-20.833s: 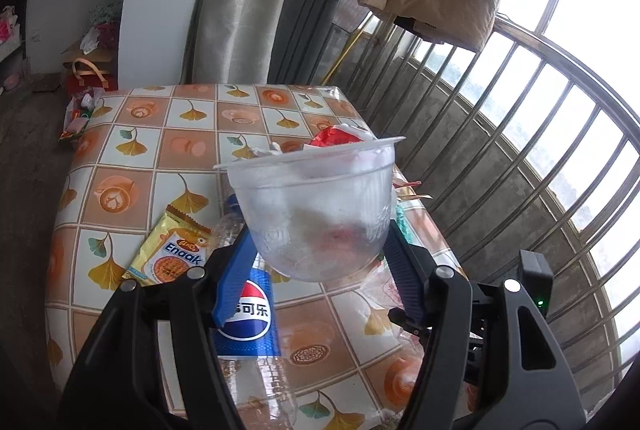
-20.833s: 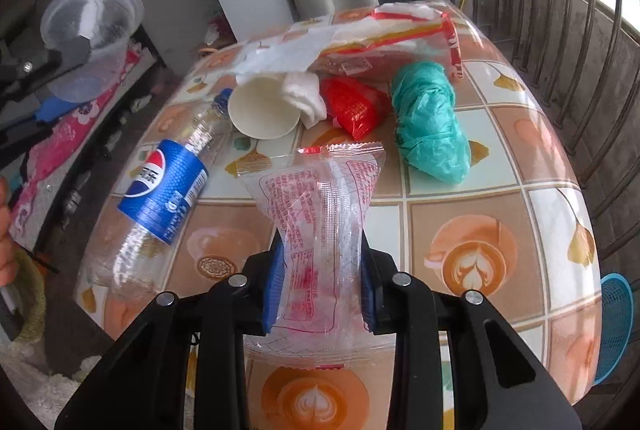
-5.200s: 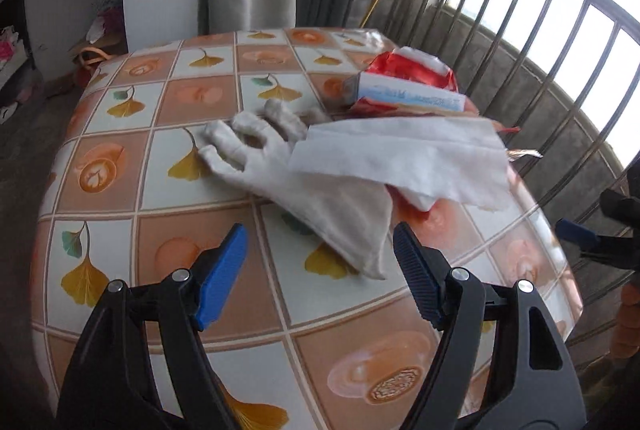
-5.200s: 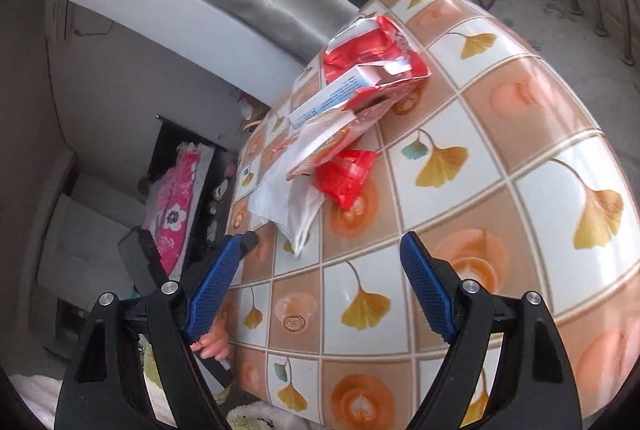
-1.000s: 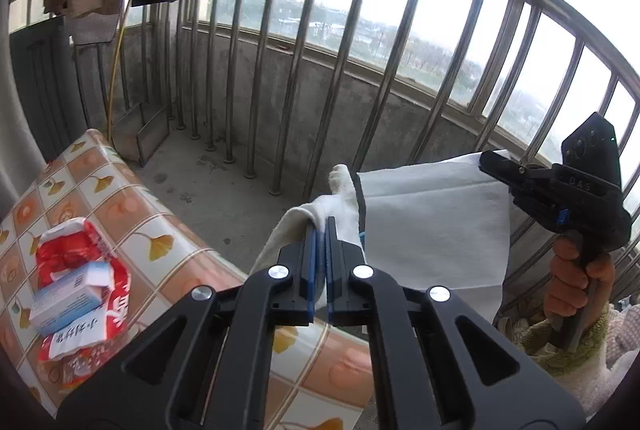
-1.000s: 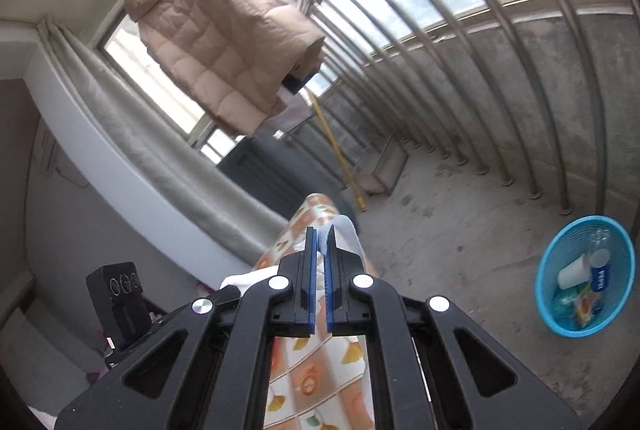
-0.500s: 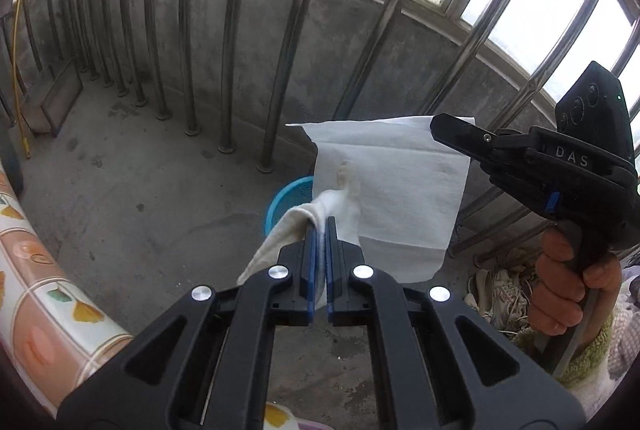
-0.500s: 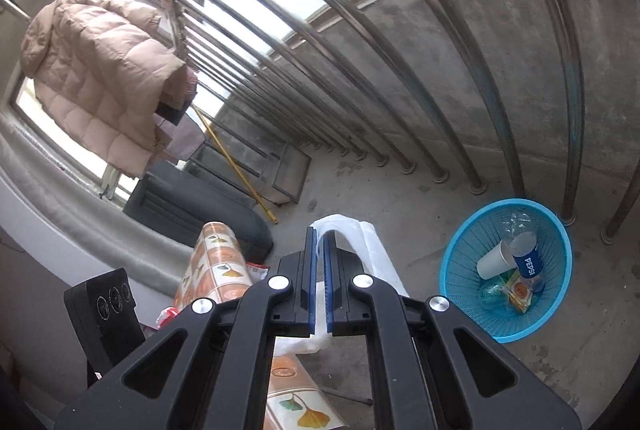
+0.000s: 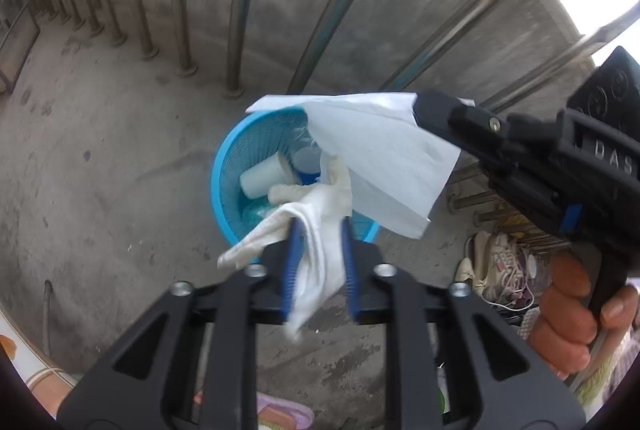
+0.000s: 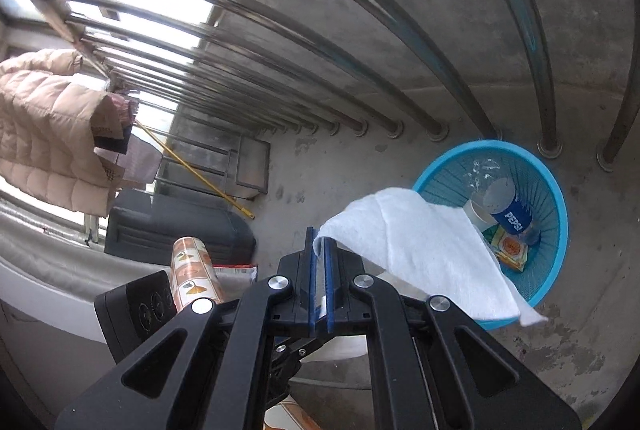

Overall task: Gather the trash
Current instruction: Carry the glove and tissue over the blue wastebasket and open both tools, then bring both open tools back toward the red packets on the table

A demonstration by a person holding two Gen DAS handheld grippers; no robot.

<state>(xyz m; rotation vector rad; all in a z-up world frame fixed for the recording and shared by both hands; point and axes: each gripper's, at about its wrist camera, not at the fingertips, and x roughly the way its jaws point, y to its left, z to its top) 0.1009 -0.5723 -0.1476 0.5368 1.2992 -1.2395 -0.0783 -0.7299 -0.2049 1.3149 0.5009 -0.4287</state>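
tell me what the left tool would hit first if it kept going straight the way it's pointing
Probably the blue mesh basket on the floor. The left tool, its jaws parted around a white glove, points down at the basket's opening, where a paper cup lies. Depth is unclear, but nothing else appears in between.

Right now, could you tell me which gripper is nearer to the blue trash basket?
Probably left. The left gripper hangs over the blue trash basket, glove between parted fingers. The right gripper holds the tissue beside it.

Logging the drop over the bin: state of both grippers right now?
Left gripper: jaws parted, white glove loose between them, above the blue basket.
Right gripper: shut on white tissue.
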